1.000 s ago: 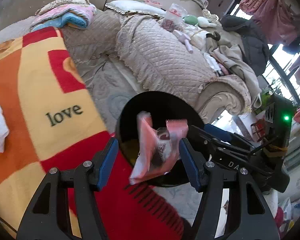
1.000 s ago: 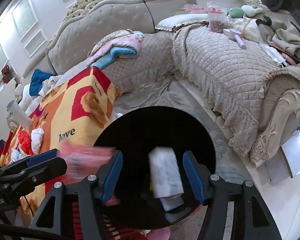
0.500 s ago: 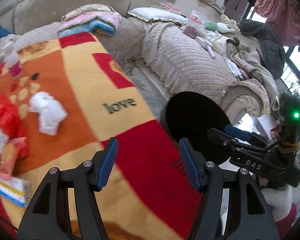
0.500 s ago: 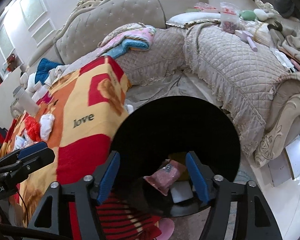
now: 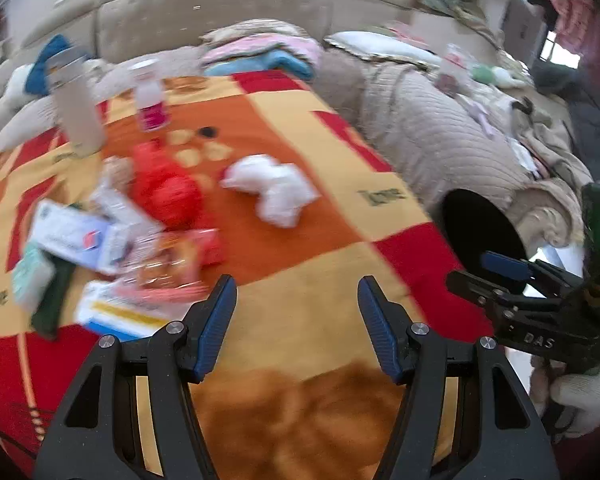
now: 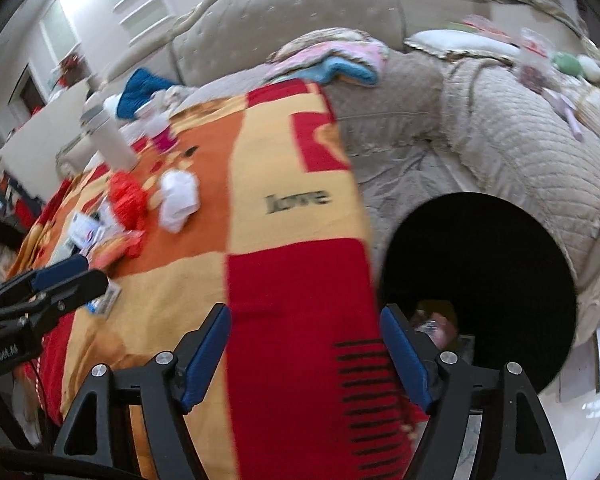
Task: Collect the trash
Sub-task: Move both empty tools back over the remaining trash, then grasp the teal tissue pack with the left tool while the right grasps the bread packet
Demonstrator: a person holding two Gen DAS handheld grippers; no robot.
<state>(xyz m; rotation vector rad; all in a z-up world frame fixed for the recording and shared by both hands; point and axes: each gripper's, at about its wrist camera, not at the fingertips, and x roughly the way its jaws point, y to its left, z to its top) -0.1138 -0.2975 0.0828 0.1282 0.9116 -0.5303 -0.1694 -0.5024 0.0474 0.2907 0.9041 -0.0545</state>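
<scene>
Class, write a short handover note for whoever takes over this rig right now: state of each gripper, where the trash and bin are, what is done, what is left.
Left gripper: open, empty, over the blanket.
Right gripper: open, empty, beside the black bin.
Done: some wrappers lie in the bin.
Left: white tissue wad, red crumpled bag, snack packets and boxes on the blanket.

Sofa: you had a beige tufted sofa [image 6: 300,28] curving behind, quilted covers draped over it.
Windows: white-framed panes [image 6: 132,4] glowed upper left.
Floor: pale glossy floor [image 6: 580,412] showed lower right.
</scene>
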